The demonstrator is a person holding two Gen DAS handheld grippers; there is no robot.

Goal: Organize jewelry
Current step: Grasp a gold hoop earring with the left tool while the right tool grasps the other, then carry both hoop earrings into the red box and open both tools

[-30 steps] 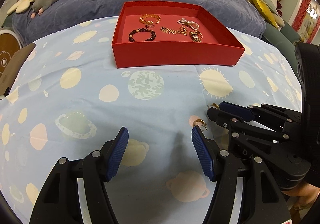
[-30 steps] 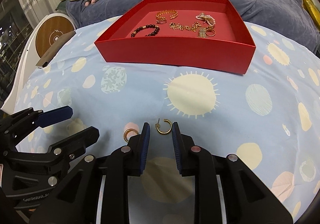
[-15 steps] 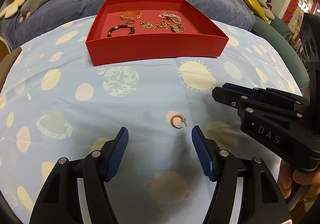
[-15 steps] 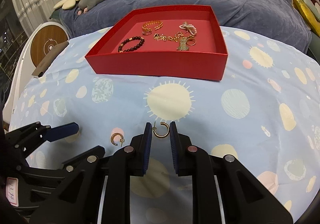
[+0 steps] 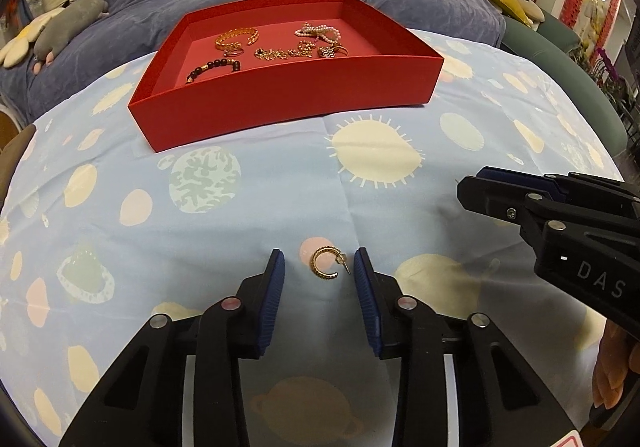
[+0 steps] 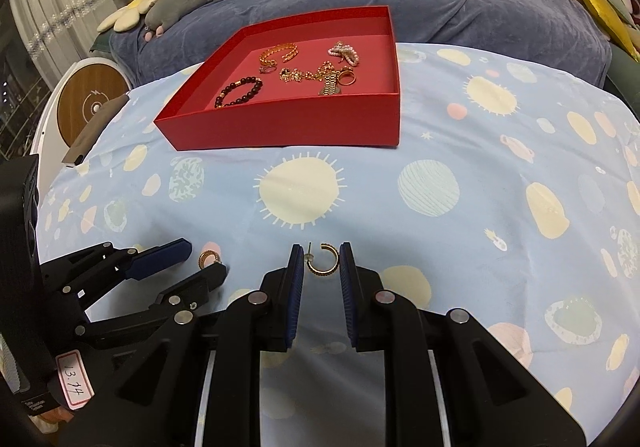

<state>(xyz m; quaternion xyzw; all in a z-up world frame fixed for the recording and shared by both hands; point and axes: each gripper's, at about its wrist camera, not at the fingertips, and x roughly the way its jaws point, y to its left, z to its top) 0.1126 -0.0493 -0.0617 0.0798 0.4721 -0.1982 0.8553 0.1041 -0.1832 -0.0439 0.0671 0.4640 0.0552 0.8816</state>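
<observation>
my hand (image 5: 616, 363): lower right of the left wrist view, only fingertips show, the rest cut by the frame edge
ribbed earring (image 6: 209, 258): partly behind my left gripper's finger (image 6: 200, 279)
tangled chains (image 6: 316, 75): in the red tray (image 6: 280, 127), individual pieces too small to separate
label (image 6: 74, 383): lower left, digits unclear

Both grippers sit low and side by side, pointing forward. The left gripper (image 5: 319, 267) has its jaws spread with a clear gap. The right gripper (image 6: 320, 261) is pinched much narrower, probably gripping, hard to tell for sure.
</observation>
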